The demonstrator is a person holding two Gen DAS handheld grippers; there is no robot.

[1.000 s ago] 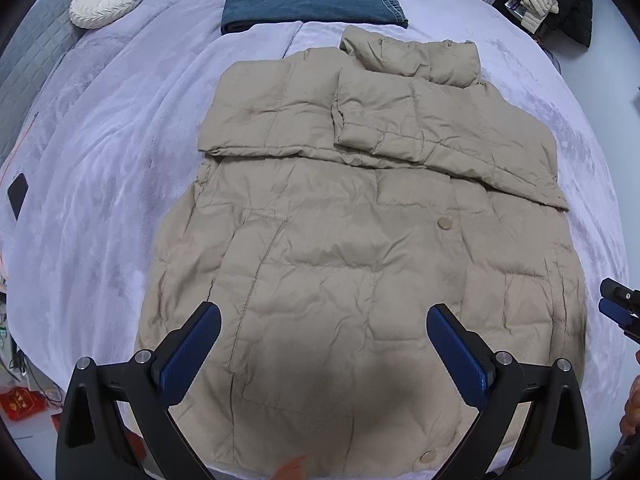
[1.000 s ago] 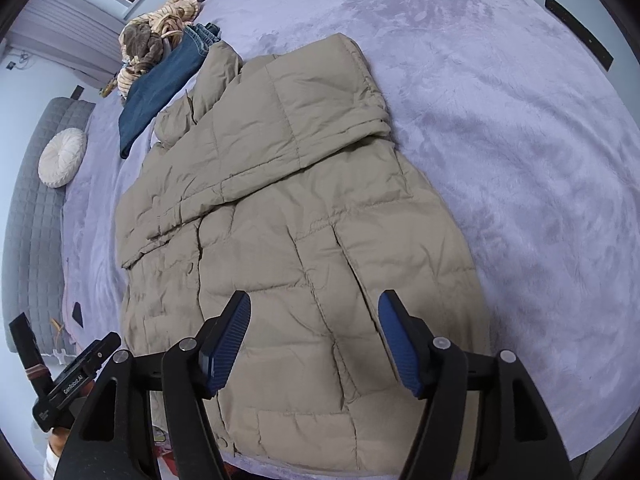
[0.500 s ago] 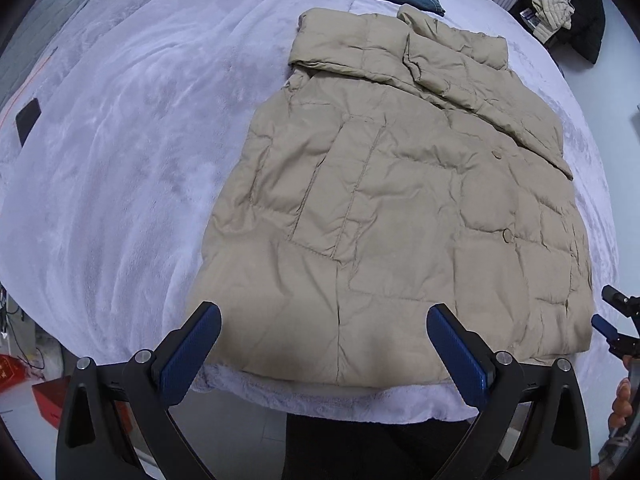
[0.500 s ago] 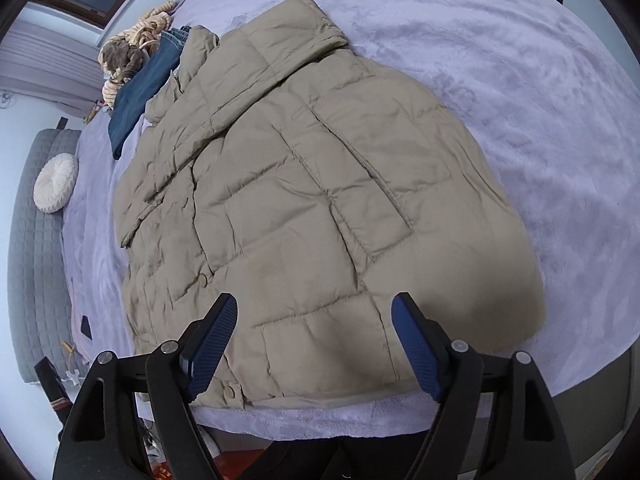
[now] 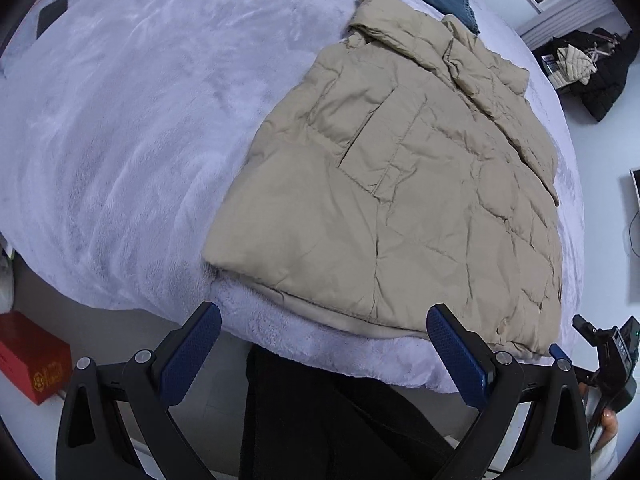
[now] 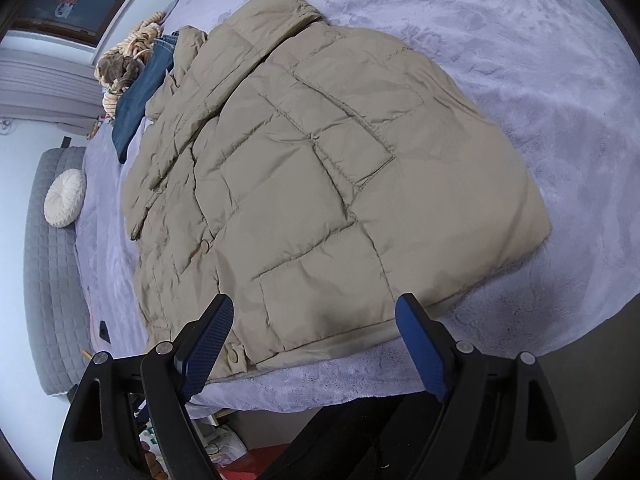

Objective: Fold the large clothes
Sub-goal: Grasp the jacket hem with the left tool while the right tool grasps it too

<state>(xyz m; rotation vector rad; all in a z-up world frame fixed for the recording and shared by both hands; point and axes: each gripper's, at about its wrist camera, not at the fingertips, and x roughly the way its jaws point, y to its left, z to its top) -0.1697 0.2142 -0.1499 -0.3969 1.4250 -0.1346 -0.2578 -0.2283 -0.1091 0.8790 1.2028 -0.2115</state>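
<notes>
Lavender bed (image 5: 120, 140) carries the coat (image 5: 400, 200) ahead of both spread, empty tongs (image 5: 324, 356) (image 6: 316, 344); sleeves probably folded, next pinch the hem.

Folded jeans (image 6: 138, 98), round cushion (image 6: 65, 197), red box (image 5: 30, 358), lilac blanket (image 5: 120, 120).

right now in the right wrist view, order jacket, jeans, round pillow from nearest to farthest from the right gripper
1. jacket: its hem lies just ahead of the right gripper.
2. round pillow: far left, by the headboard.
3. jeans: beyond the jacket's collar, upper left.
</notes>
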